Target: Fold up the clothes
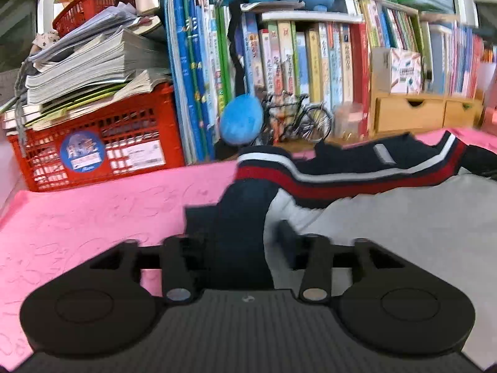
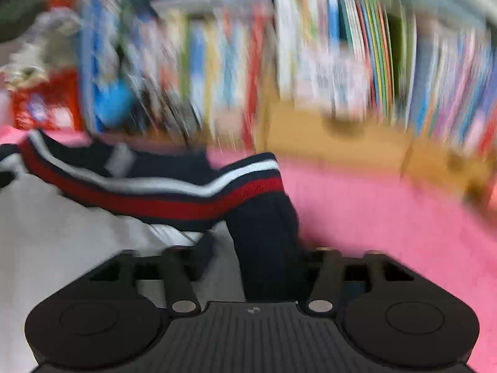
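We hold the garment (image 1: 341, 174) with both claws over the pink cloth (image 1: 93, 217) that covers the table. It is navy with a white and a red stripe along its edge and a pale grey body (image 1: 388, 233), and it stretches between the two claws.

In the left wrist view, our left claw (image 1: 239, 233) is closed on a navy fold of the garment, which runs up from between the fingers to the striped band.

In the right wrist view, our right claw (image 2: 267, 261) is likewise pinched on a navy fold; this view is badly blurred.

Behind the garment we see a red crate (image 1: 102, 149) piled with papers, a row of books (image 1: 295, 59), a blue plush toy (image 1: 240, 121) and a small model bicycle (image 1: 298, 118).
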Demonstrator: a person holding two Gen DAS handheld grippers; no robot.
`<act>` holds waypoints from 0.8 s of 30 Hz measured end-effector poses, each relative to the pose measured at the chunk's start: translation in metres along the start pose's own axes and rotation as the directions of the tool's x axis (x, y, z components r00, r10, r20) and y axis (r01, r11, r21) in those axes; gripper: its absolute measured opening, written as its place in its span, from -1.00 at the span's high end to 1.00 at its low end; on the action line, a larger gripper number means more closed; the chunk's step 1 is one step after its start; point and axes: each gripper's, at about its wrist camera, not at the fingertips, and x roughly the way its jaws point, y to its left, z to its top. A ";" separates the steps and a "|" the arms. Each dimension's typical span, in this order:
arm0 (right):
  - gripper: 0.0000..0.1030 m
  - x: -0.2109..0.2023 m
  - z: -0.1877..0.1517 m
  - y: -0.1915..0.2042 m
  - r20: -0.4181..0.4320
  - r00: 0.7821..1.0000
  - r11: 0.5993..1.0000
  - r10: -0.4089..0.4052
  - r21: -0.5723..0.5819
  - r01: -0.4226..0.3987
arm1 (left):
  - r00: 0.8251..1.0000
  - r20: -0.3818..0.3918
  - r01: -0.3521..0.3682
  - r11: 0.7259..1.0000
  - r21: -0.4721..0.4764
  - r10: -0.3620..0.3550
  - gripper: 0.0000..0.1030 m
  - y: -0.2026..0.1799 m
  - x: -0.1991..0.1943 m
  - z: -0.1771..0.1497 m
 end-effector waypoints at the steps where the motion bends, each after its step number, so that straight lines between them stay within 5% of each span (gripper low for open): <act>1: -0.44 -0.008 -0.001 -0.006 -0.001 1.000 0.999 -0.011 0.040 0.011 | 1.000 0.022 -0.013 1.000 0.014 0.013 -0.38 0.005 -0.008 0.000; 3: -0.76 -0.041 -0.006 -0.012 0.061 0.997 0.998 -0.041 0.053 0.038 | 0.997 0.074 -0.026 0.999 0.020 0.025 -0.64 0.020 -0.029 0.003; 6: -0.83 -0.101 -0.021 -0.015 0.204 0.975 0.996 -0.083 0.042 0.076 | 0.997 0.080 -0.021 0.999 -0.029 0.023 -0.56 0.032 -0.061 0.004; 7: -0.79 -0.108 -0.027 -0.008 0.208 0.976 0.997 -0.073 0.027 0.068 | 0.997 0.082 -0.006 0.999 -0.041 0.010 -0.48 0.028 -0.074 0.001; 9: -0.37 -0.114 -0.039 0.011 0.192 0.981 0.999 -0.040 -0.006 0.041 | 0.997 0.079 0.022 1.000 -0.021 -0.020 -0.40 0.007 -0.097 -0.011; 11: -0.26 -0.120 -0.050 0.029 0.175 0.984 0.999 -0.007 -0.039 0.014 | 0.996 0.090 0.019 0.999 0.050 -0.024 -0.44 -0.020 -0.113 -0.027; 13: -0.26 -0.126 -0.062 0.047 0.158 0.987 0.997 0.025 -0.072 -0.014 | 0.994 0.099 -0.059 0.990 0.131 0.046 -0.45 -0.036 -0.107 -0.032; 15: -0.23 -0.131 -0.074 0.066 0.139 0.989 0.994 0.057 -0.103 -0.043 | 0.992 0.038 -0.124 0.987 0.106 0.121 -0.42 -0.033 -0.091 -0.028; 17: -0.23 -0.137 -0.086 0.084 0.119 0.989 0.988 0.088 -0.135 -0.072 | 0.997 -0.027 -0.074 0.997 -0.012 0.074 -0.37 -0.018 -0.095 -0.023; 19: -0.23 -0.143 -0.097 0.102 0.098 0.988 0.981 0.118 -0.165 -0.101 | 0.999 -0.008 0.052 0.998 -0.043 -0.053 -0.39 -0.016 -0.116 -0.031; 24: -0.24 -0.151 -0.107 0.045 0.062 0.998 0.998 0.033 0.041 -0.036 | 0.994 -0.052 0.101 0.992 0.071 -0.097 -0.51 -0.045 -0.139 -0.073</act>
